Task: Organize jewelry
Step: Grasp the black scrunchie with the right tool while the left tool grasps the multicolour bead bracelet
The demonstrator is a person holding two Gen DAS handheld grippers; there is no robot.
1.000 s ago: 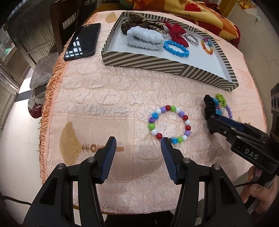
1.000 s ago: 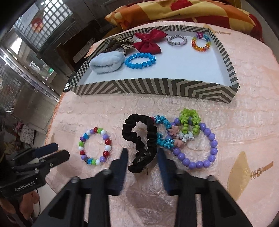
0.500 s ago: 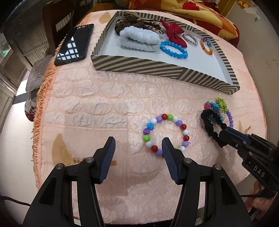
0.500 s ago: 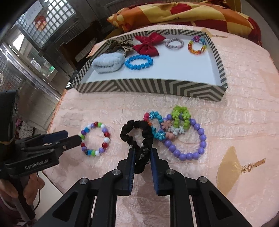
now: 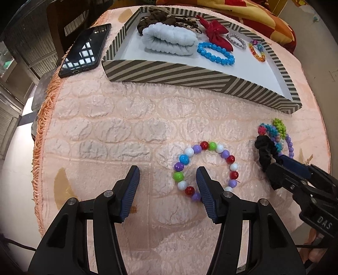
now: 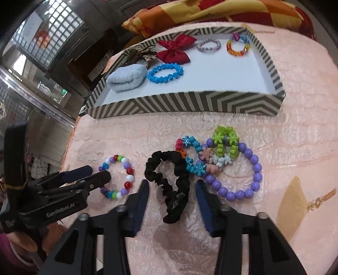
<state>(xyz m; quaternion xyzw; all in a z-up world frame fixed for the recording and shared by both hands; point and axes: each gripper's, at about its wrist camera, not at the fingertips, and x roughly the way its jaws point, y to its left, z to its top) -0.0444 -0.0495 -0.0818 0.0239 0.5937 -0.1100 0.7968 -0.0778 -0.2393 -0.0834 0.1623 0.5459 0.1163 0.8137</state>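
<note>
Scrunchie [image 6: 172, 186] lying loose between right tool [image 6: 172, 206] pads just reopening; left tool [image 5: 168, 186] spread, straddling beaded bracelet [image 5: 206, 169] rim near worktop's front edge, needing squarer closing.

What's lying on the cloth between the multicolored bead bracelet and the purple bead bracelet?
The black scrunchie, with a tangle of small charm bracelets overlapping the purple bead bracelet. The right wrist view shows it, right of the multicolored bracelet.

In the left wrist view, the right finger of the left tool [image 5: 168, 177] covers the near beads of the multicoloured bead bracelet [image 5: 208, 168]. At the right edge, the right tool [image 5: 281, 167] hides the near end of the black scrunchie [image 5: 264, 152]. The leopard-print scrunchie [image 5: 169, 18] lies partly behind the white fluffy scrunchie [image 5: 169, 40].
</note>
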